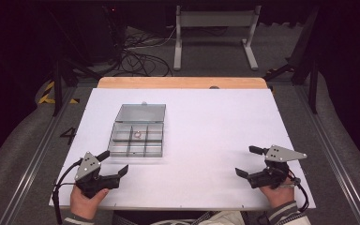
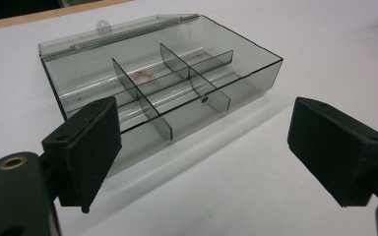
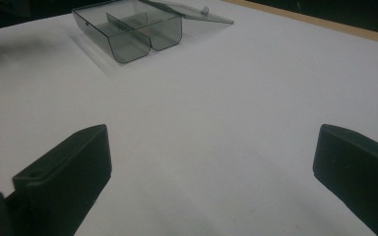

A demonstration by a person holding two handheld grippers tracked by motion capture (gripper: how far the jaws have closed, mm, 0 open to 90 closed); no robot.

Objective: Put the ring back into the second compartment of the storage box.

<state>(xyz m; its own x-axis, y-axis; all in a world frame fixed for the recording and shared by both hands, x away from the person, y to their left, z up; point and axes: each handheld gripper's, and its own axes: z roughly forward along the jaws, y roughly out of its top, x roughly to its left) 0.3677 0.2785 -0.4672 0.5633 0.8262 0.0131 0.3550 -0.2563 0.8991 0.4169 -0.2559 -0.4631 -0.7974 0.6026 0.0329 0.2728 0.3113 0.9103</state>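
My left gripper [image 1: 111, 165] rests near the front-left edge of the white table [image 1: 215, 131], jaws spread wide with nothing between them. The compartment box [image 1: 137, 139], a smoky transparent case with its lid [image 1: 141, 112] folded back flat on the far side, lies just ahead of that gripper and slightly to its right, near but not touching. In the left gripper view the box [image 2: 167, 83] sits directly beyond the jaws, one corner turned toward me, so its long axis runs at a slant to my line of approach. A small pinkish ring-like item [image 2: 141, 76] lies in a middle compartment; the view is too coarse to identify it, possibly a small band or ring. My right gripper [image 1: 252, 161] rests near the front-right edge, jaws likewise parted and empty, well apart from the box [image 3: 128, 29], which appears far off across bare table. The left hand is therefore the nearer one. Nothing stands between the left gripper and the box; the internal dividers [image 2: 142, 98] are the only obstruction to reaching the item.
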